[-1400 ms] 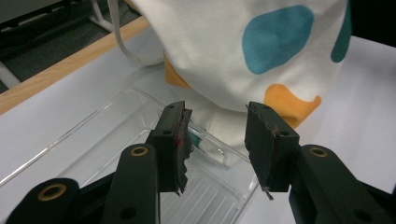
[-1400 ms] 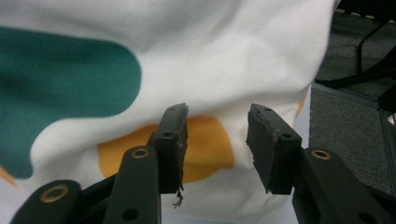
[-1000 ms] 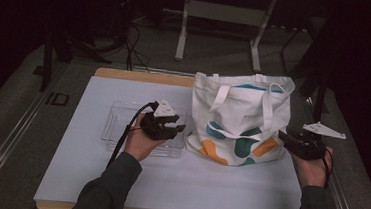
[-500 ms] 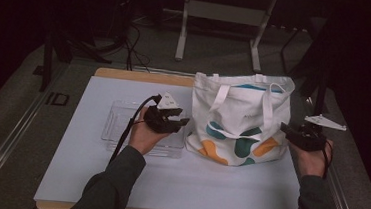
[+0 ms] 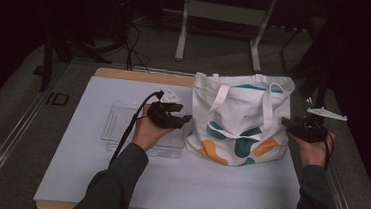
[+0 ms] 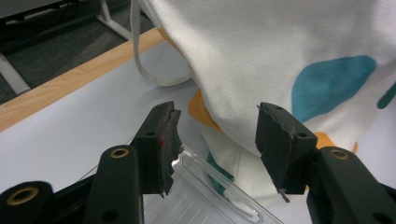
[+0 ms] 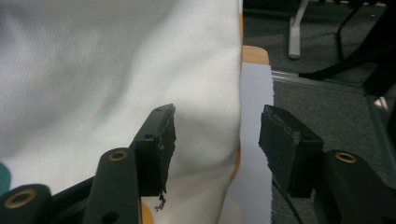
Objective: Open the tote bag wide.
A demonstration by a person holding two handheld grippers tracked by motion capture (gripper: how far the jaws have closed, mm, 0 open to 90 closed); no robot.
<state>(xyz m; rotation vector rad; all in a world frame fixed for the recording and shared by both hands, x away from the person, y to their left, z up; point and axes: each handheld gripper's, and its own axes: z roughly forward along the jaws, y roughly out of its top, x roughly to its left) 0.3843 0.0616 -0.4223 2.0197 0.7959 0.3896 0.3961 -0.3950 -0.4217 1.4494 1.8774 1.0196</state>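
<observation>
Tote bag [image 5: 240,119] stands upright near table's [image 5: 67,175] far right corner, clear tray [image 5: 116,126] beside it. Your left gripper [image 5: 185,118] and right gripper [image 5: 286,123] flank bag; jaws just widened, hold nothing. Soft, light cloth, likely to sag: pinch side seams or straps.

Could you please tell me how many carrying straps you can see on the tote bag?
2. One strap loops down the left half of the tote bag front, the other strap down its right half. Any on the back would be hidden.
</observation>
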